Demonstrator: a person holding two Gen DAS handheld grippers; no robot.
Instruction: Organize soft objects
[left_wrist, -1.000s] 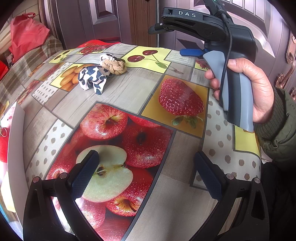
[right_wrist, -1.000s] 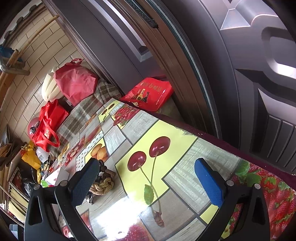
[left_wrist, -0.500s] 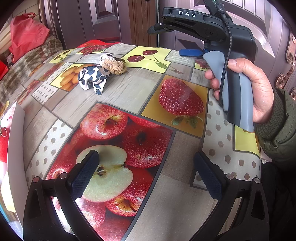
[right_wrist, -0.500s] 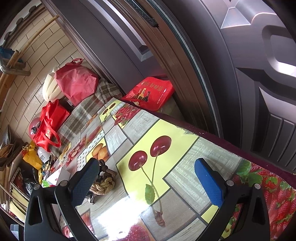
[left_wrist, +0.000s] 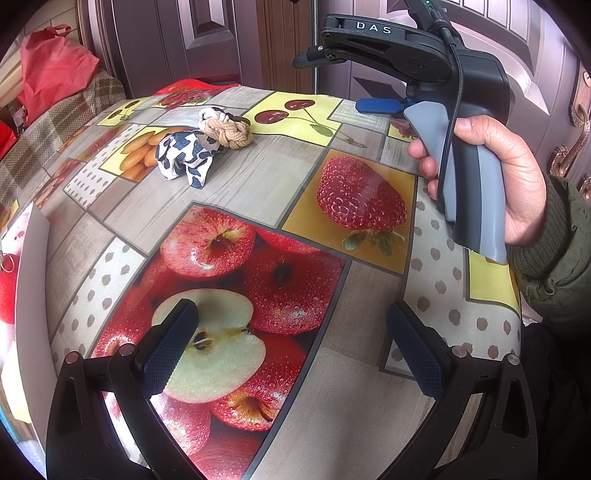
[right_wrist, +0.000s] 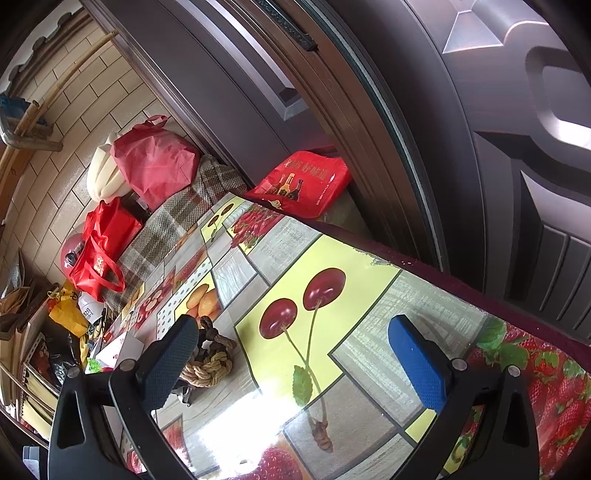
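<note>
A black-and-white cow-print cloth lies on the fruit-print tablecloth at the far left, touching a tan braided rope knot. The knot also shows in the right wrist view, partly behind the left finger. My left gripper is open and empty, low over the apple print near the table's front. My right gripper is open and empty, held above the cherry print at the table's far right; its body shows in the left wrist view in a hand.
A white box edge with a red-and-white plush thing sits at the table's left. A dark door stands behind the table. Red bags and a red printed bag lie beyond the far edge.
</note>
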